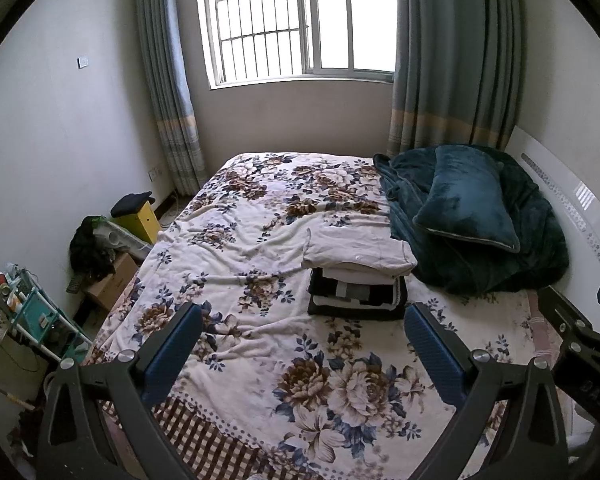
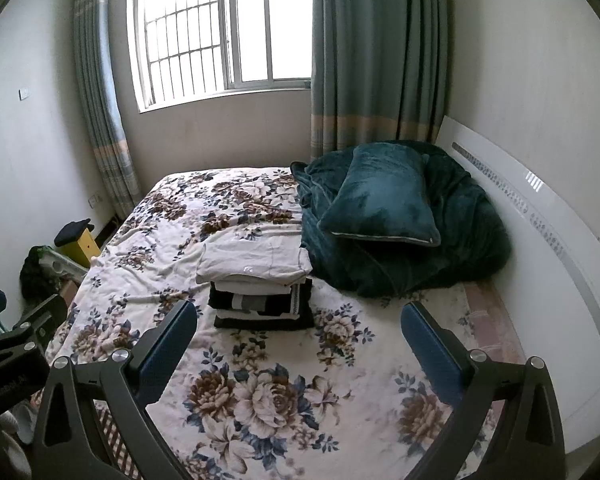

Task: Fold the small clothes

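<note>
A stack of folded clothes (image 1: 358, 284) lies on the flowered bedspread (image 1: 268, 360), black and white pieces below and a cream garment (image 1: 360, 254) on top. It also shows in the right wrist view (image 2: 262, 294). My left gripper (image 1: 304, 326) is open and empty, held above the bed short of the stack. My right gripper (image 2: 300, 324) is open and empty, also short of the stack. The right gripper's body shows at the right edge of the left wrist view (image 1: 580, 344).
A dark teal blanket (image 1: 480, 256) with a teal pillow (image 1: 466, 200) on it lies at the bed's far right by the white headboard (image 2: 540, 216). Left of the bed stand a yellow stool (image 1: 138, 218), a cardboard box (image 1: 114, 280) and a cluttered rack (image 1: 32, 312).
</note>
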The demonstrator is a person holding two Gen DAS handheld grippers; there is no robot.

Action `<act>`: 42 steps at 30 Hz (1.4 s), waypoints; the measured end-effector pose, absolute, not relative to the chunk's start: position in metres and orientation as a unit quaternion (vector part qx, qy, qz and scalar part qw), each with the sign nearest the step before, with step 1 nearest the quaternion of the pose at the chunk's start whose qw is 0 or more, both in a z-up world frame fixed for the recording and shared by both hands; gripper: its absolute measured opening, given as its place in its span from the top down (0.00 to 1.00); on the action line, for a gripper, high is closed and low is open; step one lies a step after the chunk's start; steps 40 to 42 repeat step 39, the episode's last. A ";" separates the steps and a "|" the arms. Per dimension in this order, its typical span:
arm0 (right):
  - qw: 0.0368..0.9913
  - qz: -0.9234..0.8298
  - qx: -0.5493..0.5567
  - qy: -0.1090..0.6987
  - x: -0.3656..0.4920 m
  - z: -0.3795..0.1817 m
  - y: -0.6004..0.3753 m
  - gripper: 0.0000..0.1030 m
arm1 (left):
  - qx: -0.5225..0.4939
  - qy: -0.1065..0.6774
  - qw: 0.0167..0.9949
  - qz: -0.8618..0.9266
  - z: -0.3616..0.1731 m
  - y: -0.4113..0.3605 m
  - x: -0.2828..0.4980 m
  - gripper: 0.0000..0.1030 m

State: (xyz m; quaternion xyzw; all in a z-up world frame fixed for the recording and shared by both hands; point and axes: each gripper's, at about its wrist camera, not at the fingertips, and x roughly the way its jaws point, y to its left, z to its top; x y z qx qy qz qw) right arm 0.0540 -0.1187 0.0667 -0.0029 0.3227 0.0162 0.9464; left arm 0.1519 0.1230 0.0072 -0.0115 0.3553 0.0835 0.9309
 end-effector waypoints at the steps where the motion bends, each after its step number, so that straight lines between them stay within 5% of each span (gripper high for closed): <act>1: 0.946 0.016 -0.003 0.323 0.054 0.066 -0.119 0.00 | -0.011 0.355 0.931 0.084 0.007 0.123 0.152 0.00; 42: 0.947 0.020 -0.005 0.321 0.055 0.064 -0.117 0.00 | -0.011 0.350 0.933 0.087 0.006 0.126 0.149 0.00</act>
